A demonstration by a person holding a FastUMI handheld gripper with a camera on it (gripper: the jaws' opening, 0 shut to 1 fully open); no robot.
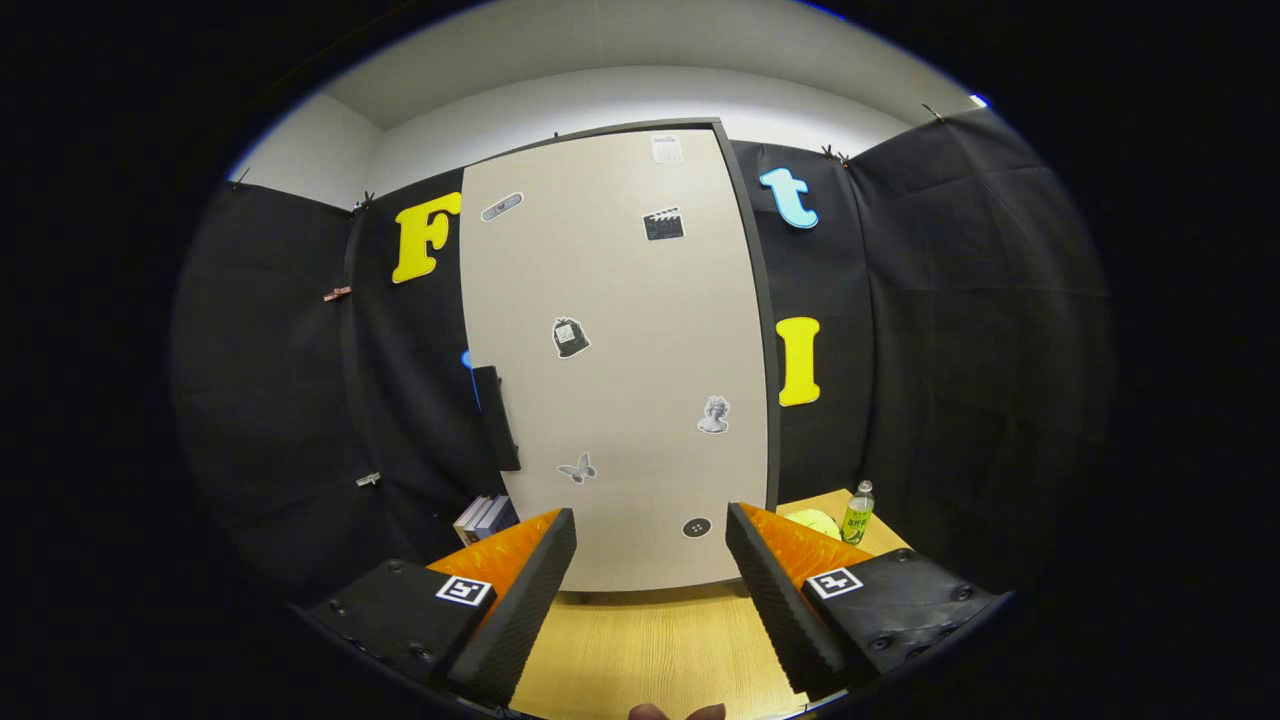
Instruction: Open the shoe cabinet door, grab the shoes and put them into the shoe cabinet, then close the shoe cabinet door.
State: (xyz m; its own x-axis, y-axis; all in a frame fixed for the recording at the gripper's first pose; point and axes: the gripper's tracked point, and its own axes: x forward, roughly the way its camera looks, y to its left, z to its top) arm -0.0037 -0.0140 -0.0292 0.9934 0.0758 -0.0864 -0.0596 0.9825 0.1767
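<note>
Tongs (650, 560) released, fingers spread wide, nothing between them, squared up to the shoe cabinet door (620, 350) dead ahead. Door looks closed; dark handle (496, 415) sits on its edge beyond the left finger, likely the grab point for opening. Bottle (857, 513) stands on the desk (650, 650) past the right finger. Shoes: can't tell where.

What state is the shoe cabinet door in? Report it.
Shut: the shoe cabinet door lies flush in its dark frame, handle untouched. The hand-held gripper is open, empty.
</note>
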